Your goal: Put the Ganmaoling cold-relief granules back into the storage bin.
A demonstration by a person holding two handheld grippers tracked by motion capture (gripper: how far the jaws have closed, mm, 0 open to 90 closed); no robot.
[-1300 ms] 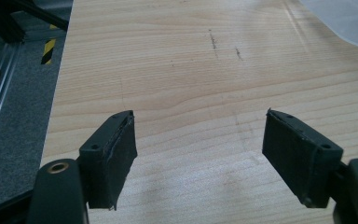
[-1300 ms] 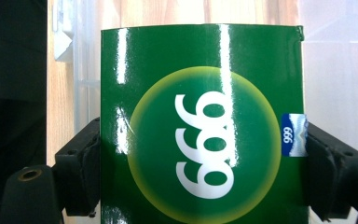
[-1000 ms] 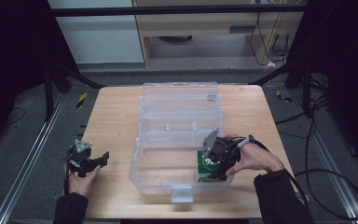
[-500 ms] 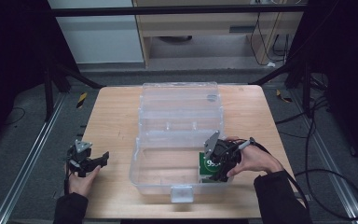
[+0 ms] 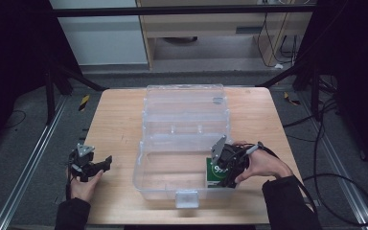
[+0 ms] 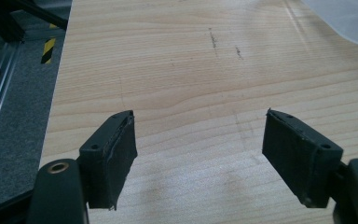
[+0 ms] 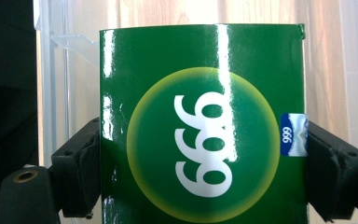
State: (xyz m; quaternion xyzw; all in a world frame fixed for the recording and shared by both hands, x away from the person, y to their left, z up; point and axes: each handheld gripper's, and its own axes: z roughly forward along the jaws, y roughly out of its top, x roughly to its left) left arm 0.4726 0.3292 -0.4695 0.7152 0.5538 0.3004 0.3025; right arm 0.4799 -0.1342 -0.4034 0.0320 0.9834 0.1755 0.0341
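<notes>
The wooden table (image 5: pixel 120 124) fills the middle of the high view, and on it stands a clear plastic box (image 5: pixel 172 182) with its lid (image 5: pixel 184 103) thrown open toward the top of the frame. In the lower right of that view the right gripper (image 5: pixel 226 168) reaches into the box's right end, clenched on a green carton (image 5: pixel 214 173) that sits against the near right corner of the box.

The chief risk, as I judge it, is the glossy carton slipping or twisting between the jaws, since they pinch only its two side edges; a careless push could also jam it against the thin box wall or drag the light box across the table.

In the right gripper view the carton (image 7: pixel 200 126) stands with its long axis running up the frame, its printed face toward the camera and the "999" reading upside down.

At the lower left of the high view the left gripper (image 5: pixel 96 166) hovers over bare wood, jaws spread wide and holding nothing.
</notes>
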